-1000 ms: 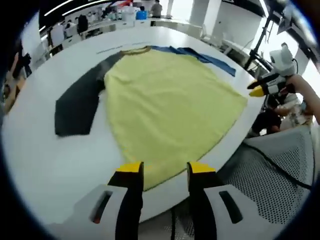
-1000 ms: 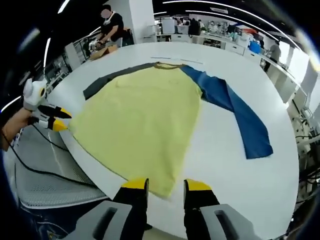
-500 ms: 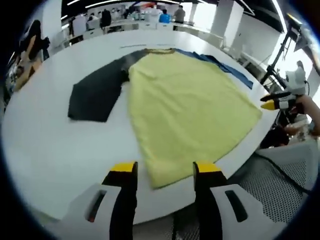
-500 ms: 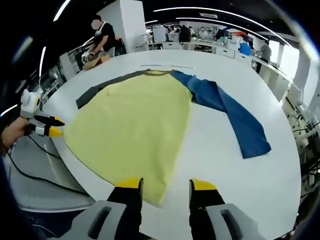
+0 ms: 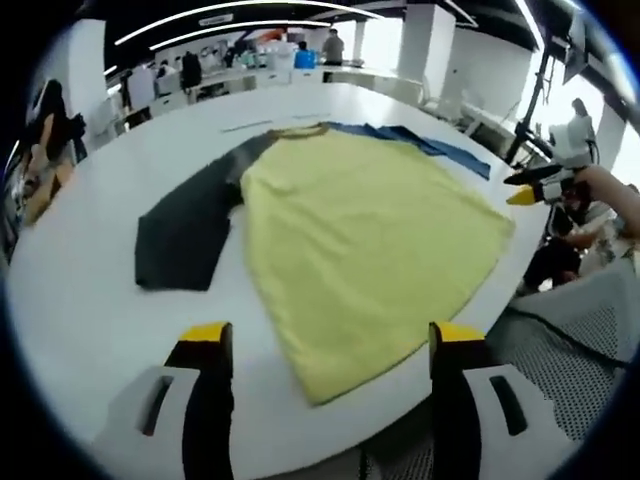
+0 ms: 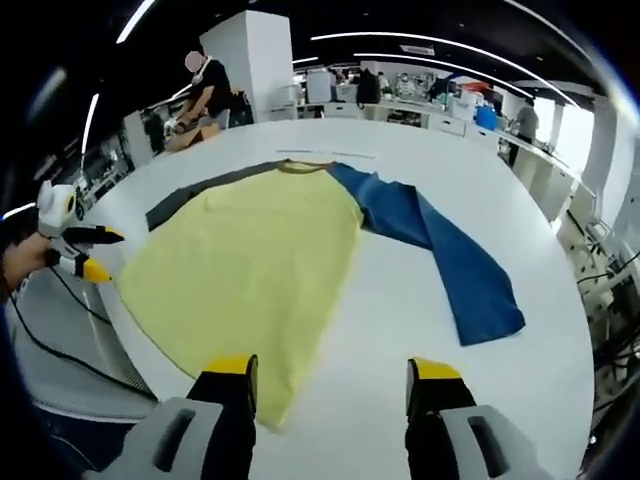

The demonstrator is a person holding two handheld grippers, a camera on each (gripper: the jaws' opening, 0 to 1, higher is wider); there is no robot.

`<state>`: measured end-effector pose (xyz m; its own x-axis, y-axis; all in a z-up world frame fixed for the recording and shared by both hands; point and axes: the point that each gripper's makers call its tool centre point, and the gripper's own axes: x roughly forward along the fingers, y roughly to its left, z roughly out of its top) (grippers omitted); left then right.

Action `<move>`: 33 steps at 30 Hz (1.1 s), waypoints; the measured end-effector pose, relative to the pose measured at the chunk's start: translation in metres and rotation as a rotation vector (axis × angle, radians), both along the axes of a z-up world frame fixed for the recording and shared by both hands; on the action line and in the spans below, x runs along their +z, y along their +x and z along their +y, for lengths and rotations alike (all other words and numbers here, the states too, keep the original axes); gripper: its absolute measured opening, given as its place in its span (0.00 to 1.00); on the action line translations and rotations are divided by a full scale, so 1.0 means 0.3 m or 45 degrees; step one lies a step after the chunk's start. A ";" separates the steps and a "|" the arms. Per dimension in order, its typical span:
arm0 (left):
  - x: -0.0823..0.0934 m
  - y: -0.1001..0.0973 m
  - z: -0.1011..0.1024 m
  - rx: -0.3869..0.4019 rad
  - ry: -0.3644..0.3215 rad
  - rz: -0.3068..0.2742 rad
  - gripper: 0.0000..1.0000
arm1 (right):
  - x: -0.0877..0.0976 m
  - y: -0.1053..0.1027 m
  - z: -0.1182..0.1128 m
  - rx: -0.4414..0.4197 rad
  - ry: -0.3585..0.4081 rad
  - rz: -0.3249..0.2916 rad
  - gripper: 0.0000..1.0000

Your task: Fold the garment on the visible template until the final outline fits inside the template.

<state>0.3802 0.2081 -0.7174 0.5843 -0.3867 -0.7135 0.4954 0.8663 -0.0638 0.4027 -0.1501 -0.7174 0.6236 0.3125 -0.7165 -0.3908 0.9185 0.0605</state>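
1. Left gripper (image 5: 328, 340): jaws stand wide apart, nothing between them. In the left gripper view they rise from 6 o'clock and hover over the near edge of the white table (image 5: 90, 300).
2. Garment (image 5: 370, 230): a long-sleeved shirt with a yellow body, lying flat on the table. In the left gripper view its hem corner sits just above the gap between the left gripper's jaws, at about 12 o'clock from the fingertips. No contact is visible.
3. Dark grey sleeve (image 5: 185, 235): spread out at 10 o'clock from the left gripper, flat on the table.
4. Blue sleeve (image 6: 450, 250): in the right gripper view it runs from the collar toward 2 o'clock of the right gripper, flat on the table.
5. Right gripper (image 6: 335, 375): jaws wide apart, holding nothing. In the right gripper view the yellow hem corner lies just beside the left jaw, at about 10 o'clock.
6. In the left gripper view the right gripper appears at 2 o'clock, off the table edge beside the shirt's side.
7. Bystanders stand at benches beyond the table, at 12 o'clock.
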 end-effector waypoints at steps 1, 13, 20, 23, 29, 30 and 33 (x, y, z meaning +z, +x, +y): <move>0.002 0.004 0.001 -0.006 0.010 -0.009 0.81 | 0.004 0.008 -0.005 -0.001 0.006 -0.010 0.60; 0.046 0.018 -0.032 -0.075 0.003 -0.070 0.97 | 0.023 0.121 -0.124 0.006 -0.014 -0.114 0.58; 0.080 0.032 -0.050 -0.083 -0.050 -0.114 0.99 | -0.005 0.167 -0.182 0.034 -0.039 -0.139 0.57; 0.095 0.041 -0.054 -0.092 -0.064 -0.141 0.99 | -0.029 0.179 -0.204 0.052 -0.064 -0.127 0.55; 0.120 0.051 -0.058 -0.094 -0.089 -0.182 0.99 | -0.069 0.204 -0.258 0.015 -0.066 -0.096 0.43; 0.123 0.050 -0.059 -0.095 -0.091 -0.184 0.99 | -0.074 0.206 -0.264 0.012 -0.067 -0.091 0.42; 0.137 0.052 -0.063 -0.112 -0.095 -0.211 0.99 | -0.090 0.210 -0.282 0.016 -0.093 -0.067 0.40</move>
